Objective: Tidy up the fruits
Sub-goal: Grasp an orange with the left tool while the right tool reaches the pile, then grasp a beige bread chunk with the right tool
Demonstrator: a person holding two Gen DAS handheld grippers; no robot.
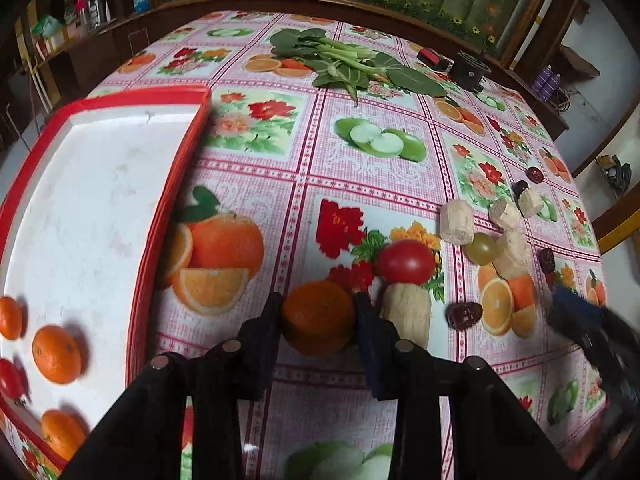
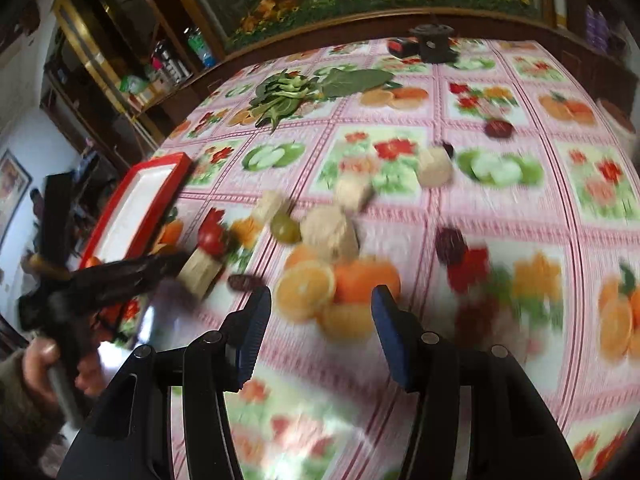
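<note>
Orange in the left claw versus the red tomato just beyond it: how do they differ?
The orange is orange, larger, and pinched between the left claw fingers. The tomato is red, smaller, glossy, and lies free on the tablecloth. Both are round and outside the tray.

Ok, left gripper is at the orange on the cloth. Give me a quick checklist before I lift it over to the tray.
1. Grip on the orange: left gripper has its pads against both sides of it. Ok.
2. Neighbours clear of the lift: a beige cork-like piece sits right against the right finger, and the tomato is just behind. Not ok, lift straight up.
3. Room in the red tray: oranges and a tomato sit at its near end, the rest is bare. Ok.
4. Right gripper out of the way: open, empty, over the printed cloth to the right. Ok.
5. Firmness of the hold: cannot tell.
</note>
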